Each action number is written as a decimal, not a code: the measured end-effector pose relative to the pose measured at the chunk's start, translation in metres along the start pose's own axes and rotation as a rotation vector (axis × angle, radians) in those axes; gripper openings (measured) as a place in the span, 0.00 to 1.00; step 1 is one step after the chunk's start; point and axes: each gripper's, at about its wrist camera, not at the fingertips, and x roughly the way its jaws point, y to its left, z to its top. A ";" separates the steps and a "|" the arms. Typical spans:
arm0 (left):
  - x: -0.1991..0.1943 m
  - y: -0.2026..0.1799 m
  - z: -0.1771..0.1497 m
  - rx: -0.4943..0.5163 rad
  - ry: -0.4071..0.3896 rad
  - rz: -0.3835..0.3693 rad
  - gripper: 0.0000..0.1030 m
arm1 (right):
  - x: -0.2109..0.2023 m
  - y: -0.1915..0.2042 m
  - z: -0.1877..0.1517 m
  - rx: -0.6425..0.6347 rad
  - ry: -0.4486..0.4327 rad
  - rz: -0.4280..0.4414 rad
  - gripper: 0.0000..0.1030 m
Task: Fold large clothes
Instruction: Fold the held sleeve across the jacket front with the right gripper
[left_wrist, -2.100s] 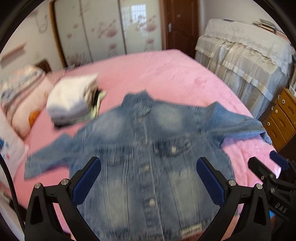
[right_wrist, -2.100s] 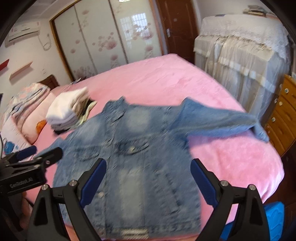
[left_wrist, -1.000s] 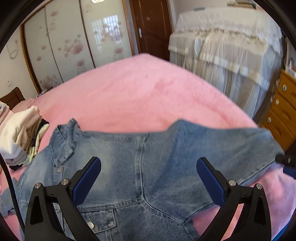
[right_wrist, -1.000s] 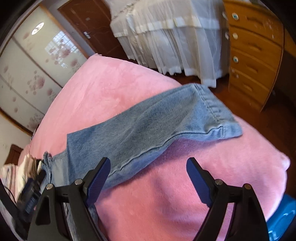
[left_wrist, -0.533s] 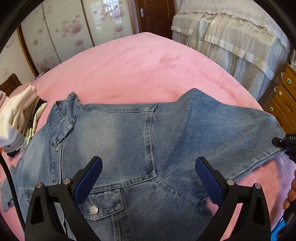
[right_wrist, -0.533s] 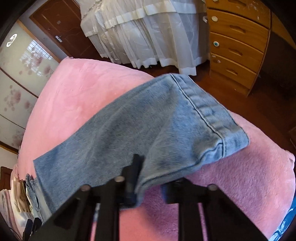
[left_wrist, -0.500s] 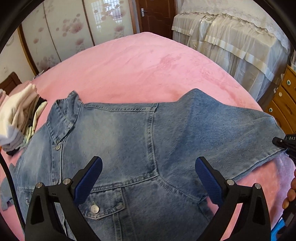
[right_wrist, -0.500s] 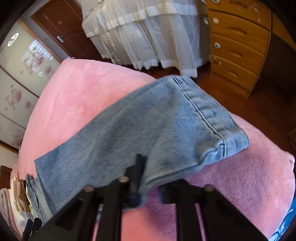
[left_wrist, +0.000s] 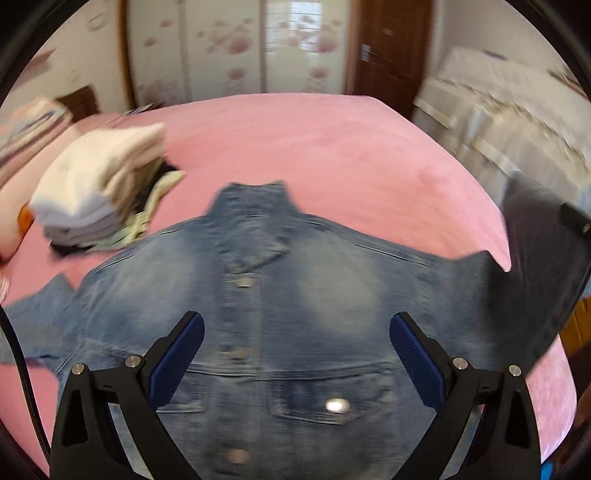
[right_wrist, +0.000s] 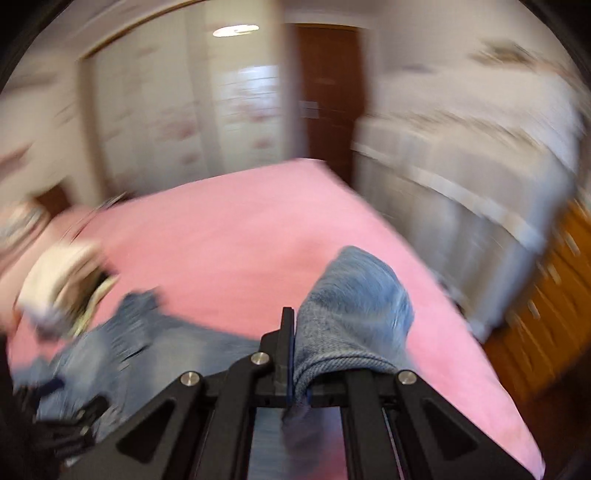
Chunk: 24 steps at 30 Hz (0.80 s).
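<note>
there, the denim jacket (left_wrist: 295, 306) lay front side up across the near part of the pink bed (left_wrist: 314, 147), its collar toward the middle of the bed and its buttoned placket running back toward the near edge. the left gripper (left_wrist: 295, 354) hung over the jacket's chest with its blue-padded fingers (left_wrist: 177, 354) spread wide, nothing between them. the right gripper (right_wrist: 291, 354) had its jaws pinched together on the jacket's sleeve (right_wrist: 354, 314), and the cloth bulged up in a rounded fold just past the fingertips, lifted off the bed near its right edge. in the left wrist view the same sleeve showed as a dark raised flap at the right edge of the bed. a stack of folded clothes (left_wrist: 96, 188) sat near the left edge of the bed, just beyond the jacket's other shoulder. both views were blurred. a wooden dresser (right_wrist: 546, 295) stood off the right side of the bed.
</note>
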 end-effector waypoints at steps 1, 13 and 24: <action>0.002 0.014 0.000 -0.020 -0.002 0.011 0.97 | 0.009 0.028 -0.001 -0.066 0.016 0.029 0.04; 0.080 0.116 -0.047 -0.157 0.225 -0.077 0.97 | 0.089 0.162 -0.120 -0.367 0.314 0.169 0.53; 0.071 0.048 -0.036 0.004 0.156 -0.245 0.97 | 0.023 0.095 -0.111 -0.184 0.249 0.200 0.53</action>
